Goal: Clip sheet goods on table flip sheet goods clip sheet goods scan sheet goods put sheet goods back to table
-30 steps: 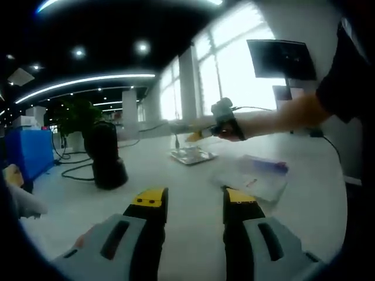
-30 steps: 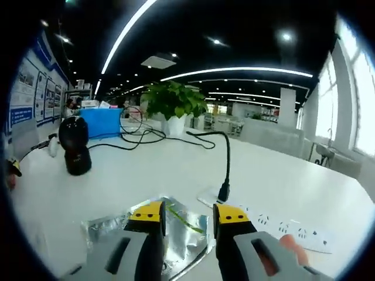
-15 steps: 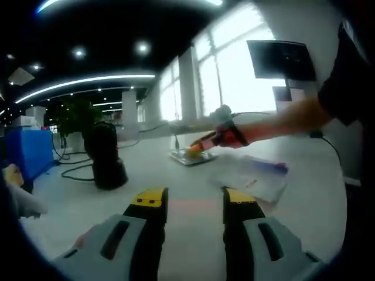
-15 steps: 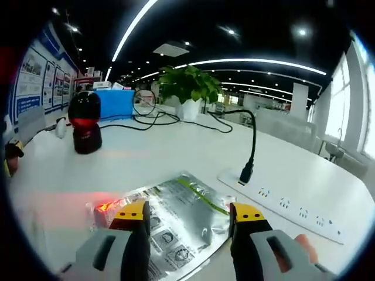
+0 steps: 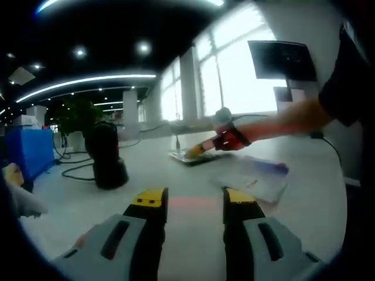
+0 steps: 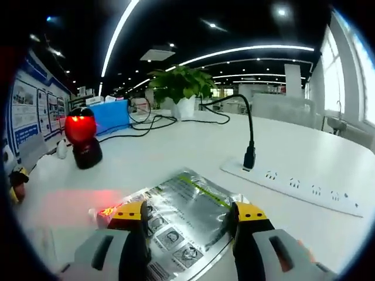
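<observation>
The silver pouch point(image 6: 187, 213) lies flat on the tabletop point(image 6: 193, 146) between the spread jaws of the right gripper point(image 6: 188, 213) — nothing pinched. A red glow falls on its near corner from the scanner point(image 6: 82, 137), so the scan step looks to be in hand; next comes leaving the pouch on the tabletop (or re-clipping it). The left gripper point(image 5: 190, 200) hangs spread and empty. A power strip point(image 6: 293, 187), cables and a plant point(image 6: 179, 85) share the white surface in a lit office.

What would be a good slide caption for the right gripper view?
Open right gripper over a silver foil packet on the white table, barcode scanner glowing red.
</observation>
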### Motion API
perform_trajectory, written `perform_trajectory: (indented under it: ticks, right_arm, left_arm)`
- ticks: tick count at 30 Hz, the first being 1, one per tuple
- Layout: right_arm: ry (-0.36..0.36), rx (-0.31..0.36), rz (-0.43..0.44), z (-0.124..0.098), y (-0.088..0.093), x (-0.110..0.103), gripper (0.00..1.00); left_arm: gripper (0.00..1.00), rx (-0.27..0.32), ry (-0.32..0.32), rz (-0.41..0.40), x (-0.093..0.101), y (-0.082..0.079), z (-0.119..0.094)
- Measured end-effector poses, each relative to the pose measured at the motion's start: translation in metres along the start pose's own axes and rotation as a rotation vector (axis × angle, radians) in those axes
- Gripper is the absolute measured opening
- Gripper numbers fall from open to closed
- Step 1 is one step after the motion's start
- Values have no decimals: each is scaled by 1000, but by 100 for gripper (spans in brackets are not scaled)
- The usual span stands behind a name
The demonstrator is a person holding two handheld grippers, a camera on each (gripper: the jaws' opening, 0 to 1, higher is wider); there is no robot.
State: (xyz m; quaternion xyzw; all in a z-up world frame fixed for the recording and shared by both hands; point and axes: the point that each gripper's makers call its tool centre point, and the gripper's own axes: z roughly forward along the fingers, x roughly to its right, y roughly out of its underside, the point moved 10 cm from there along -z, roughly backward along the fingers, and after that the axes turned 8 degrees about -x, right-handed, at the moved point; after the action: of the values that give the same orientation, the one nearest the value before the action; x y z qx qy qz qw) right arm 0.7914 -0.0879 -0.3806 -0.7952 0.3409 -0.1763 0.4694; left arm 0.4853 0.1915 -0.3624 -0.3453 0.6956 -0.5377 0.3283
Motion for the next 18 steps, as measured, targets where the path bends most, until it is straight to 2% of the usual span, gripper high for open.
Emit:
perform_trajectory:
  ticks: [3, 6, 10, 18]
  right_arm:
    - [2, 4, -7, 0, -1, 2, 53]
    - [43, 0, -101, -3, -5, 3, 53]
    - [36, 55, -50, -5, -13, 4, 52]
    - [54, 96, -54, -21, -27, -2, 54]
  left_arm:
    - [30, -2, 1, -1, 0, 0, 0]
    - [30, 0, 1, -1, 0, 0, 0]
    - [30, 2, -2, 0, 0, 0, 0]
    - [30, 8, -6, 5, 0, -1, -1]
